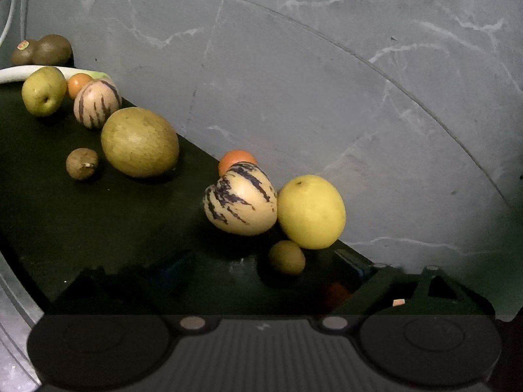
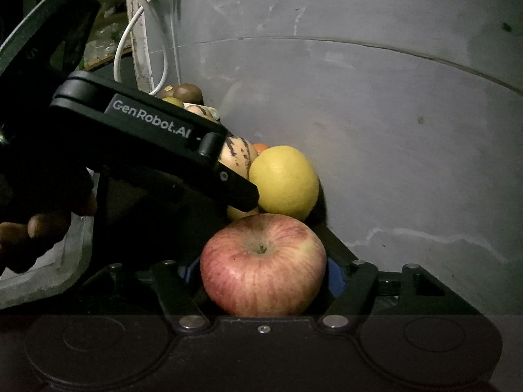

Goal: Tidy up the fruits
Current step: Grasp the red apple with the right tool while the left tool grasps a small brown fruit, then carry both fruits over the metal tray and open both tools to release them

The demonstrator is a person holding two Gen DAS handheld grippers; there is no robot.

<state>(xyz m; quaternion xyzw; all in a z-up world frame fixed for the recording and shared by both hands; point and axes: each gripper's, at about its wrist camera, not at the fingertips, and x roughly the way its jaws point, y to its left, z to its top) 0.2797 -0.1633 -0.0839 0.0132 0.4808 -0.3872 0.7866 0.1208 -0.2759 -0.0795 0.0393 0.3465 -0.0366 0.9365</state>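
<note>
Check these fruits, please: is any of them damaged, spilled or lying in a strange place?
Nothing stands out. The nearer striped fruit, the yellow fruit and the red apple look whole, and nothing is spilled on the dark surface.

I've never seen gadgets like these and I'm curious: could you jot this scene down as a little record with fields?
Setting: fruits on a dark surface against a grey wall
Right gripper: closed on red apple
Left gripper: open, small greenish fruit between its fingers, untouched
Just beyond: yellow fruit, striped fruit
Further back: large green fruit
</note>
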